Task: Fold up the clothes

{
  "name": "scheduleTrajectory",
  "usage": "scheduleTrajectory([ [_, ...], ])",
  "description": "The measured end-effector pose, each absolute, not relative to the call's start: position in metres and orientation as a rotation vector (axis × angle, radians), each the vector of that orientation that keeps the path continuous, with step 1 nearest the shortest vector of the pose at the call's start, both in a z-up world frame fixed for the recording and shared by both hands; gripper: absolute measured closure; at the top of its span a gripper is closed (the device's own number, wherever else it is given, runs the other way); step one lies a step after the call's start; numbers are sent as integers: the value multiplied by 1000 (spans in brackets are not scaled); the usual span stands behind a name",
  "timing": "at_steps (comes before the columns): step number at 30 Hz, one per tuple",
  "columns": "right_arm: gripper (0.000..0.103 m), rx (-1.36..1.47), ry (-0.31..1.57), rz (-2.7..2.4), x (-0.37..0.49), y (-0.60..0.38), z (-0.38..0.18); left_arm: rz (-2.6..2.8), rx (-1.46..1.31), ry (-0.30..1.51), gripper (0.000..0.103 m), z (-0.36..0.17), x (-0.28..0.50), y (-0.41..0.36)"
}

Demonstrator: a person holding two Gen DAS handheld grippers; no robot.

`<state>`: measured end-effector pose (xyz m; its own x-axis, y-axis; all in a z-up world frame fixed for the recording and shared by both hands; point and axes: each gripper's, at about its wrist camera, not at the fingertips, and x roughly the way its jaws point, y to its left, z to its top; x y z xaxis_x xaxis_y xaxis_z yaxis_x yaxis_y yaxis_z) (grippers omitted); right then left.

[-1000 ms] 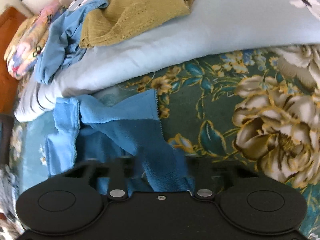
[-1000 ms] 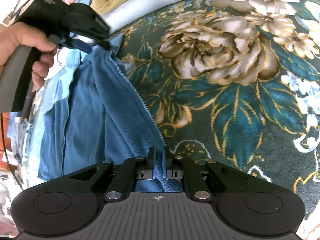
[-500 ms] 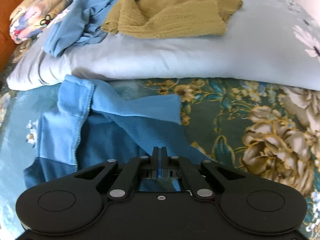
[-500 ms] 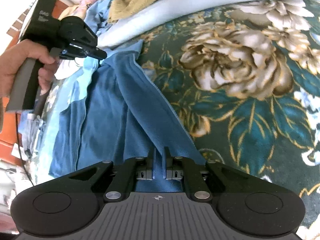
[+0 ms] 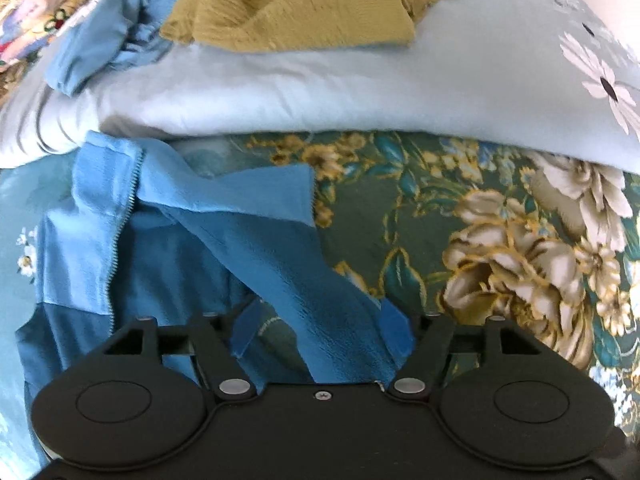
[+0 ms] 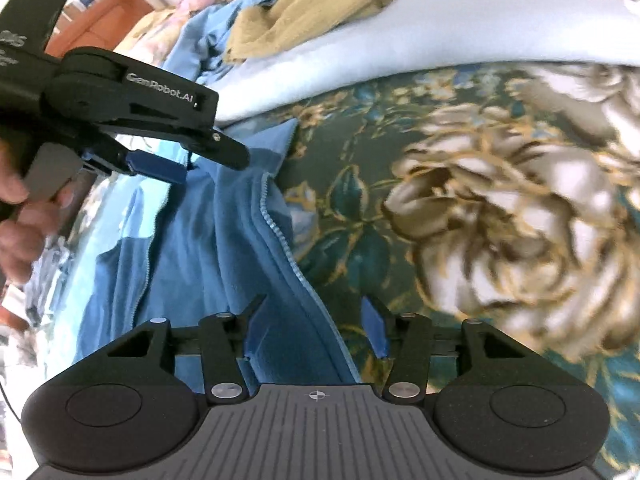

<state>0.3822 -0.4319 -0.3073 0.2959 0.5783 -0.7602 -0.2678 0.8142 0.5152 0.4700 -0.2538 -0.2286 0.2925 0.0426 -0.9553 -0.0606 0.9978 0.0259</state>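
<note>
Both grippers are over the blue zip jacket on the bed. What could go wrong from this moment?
1. The jaws of both the left gripper and the right gripper are opening with the jacket still between them, so the fleece may catch on a pad and drag the fold when they pull back.
2. The flap lies crooked across the zipper; it may fold unevenly.

Zip jacket (image 5: 224, 240) spread on bedspread (image 5: 400, 216), left of its big flower print. Behind it, folded quilt (image 5: 360, 92) on same bedspread. On quilt: knit garment (image 5: 304, 16), with crumpled shirt (image 5: 108, 40) to its left. Patterned pillow (image 5: 28, 16) farther left, beside the shirt.
</note>
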Motion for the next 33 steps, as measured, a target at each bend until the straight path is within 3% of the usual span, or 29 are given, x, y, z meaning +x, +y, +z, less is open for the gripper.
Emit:
scheduleTrajectory([
  [3, 56, 335, 1159, 600, 389, -429, -315, 59, -2, 1288, 34, -234, 471, -255],
  [5, 62, 354, 1170, 624, 390, -427, -317, 52, -10, 1298, 34, -236, 472, -255],
  [6, 77, 371, 1171, 637, 390, -426, -317, 50, -13, 1300, 34, -237, 472, -255],
  [9, 86, 389, 1172, 664, 387, -425, -312, 46, -19, 1309, 34, -237, 473, -253],
  [23, 89, 291, 1121, 730, 361, -375, -262, 18, -7, 1338, 33, -227, 452, -239],
  [25, 89, 295, 1123, 732, 359, -368, -261, 13, 8, 1326, 38, -229, 448, -237],
  [27, 89, 295, 1126, 730, 357, -365, -260, 5, 31, 1321, 58, -233, 446, -234],
  [28, 89, 284, 1128, 726, 356, -363, -260, 1, 29, 1318, 64, -235, 446, -232],
  [30, 87, 258, 1134, 715, 355, -360, -260, -2, -2, 1310, 93, -237, 444, -224],
  [33, 87, 254, 1140, 700, 352, -361, -260, -16, -13, 1293, 95, -239, 442, -217],
])
